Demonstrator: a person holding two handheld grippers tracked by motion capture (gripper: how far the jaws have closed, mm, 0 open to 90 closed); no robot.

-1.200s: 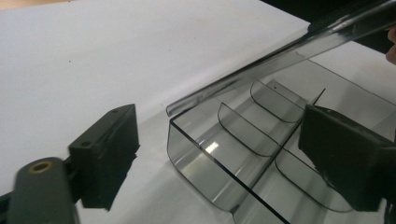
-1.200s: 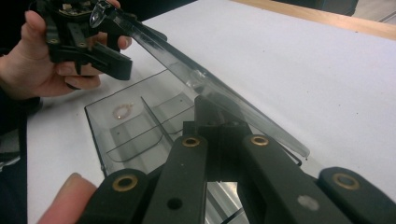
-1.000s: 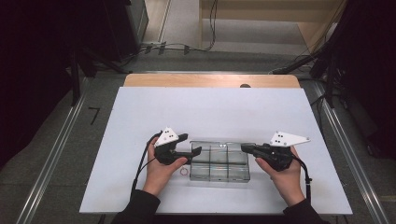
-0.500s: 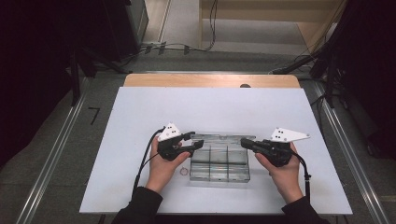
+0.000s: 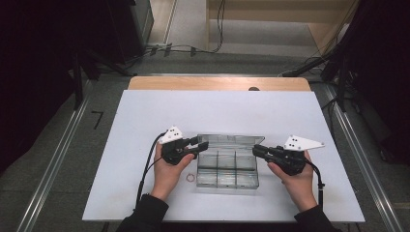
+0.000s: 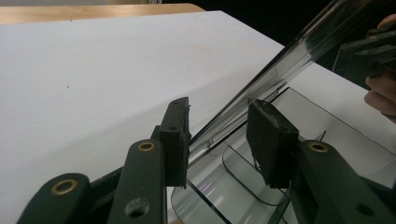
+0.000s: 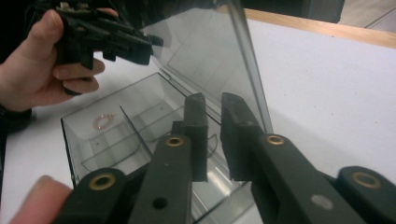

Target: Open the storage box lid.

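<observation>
A clear plastic compartment box [image 5: 227, 170] lies on the white table [image 5: 217, 111] between my hands. Its clear lid [image 5: 232, 140] is tilted up on the far side. My left gripper [image 5: 202, 144] is at the lid's left end, open, and the lid's edge [image 6: 261, 84] runs between its jaws [image 6: 219, 135] close to the left one. My right gripper [image 5: 256, 150] points at the lid's right end. Its jaws [image 7: 212, 116] are almost together with nothing between them, and the lid's edge [image 7: 247, 51] passes beside the right jaw. The box [image 7: 140, 126] looks empty.
A small pale ring [image 5: 190, 177] lies on the table just left of the box, near my left hand. A wooden strip [image 5: 217, 83] borders the table's far edge, with cables on the floor beyond. The left gripper [image 7: 116, 39] shows across the box in the right gripper view.
The box lid has swung up from the box. My left gripper has moved away from me and to the right along the lid's left end. The right gripper has barely shifted.
</observation>
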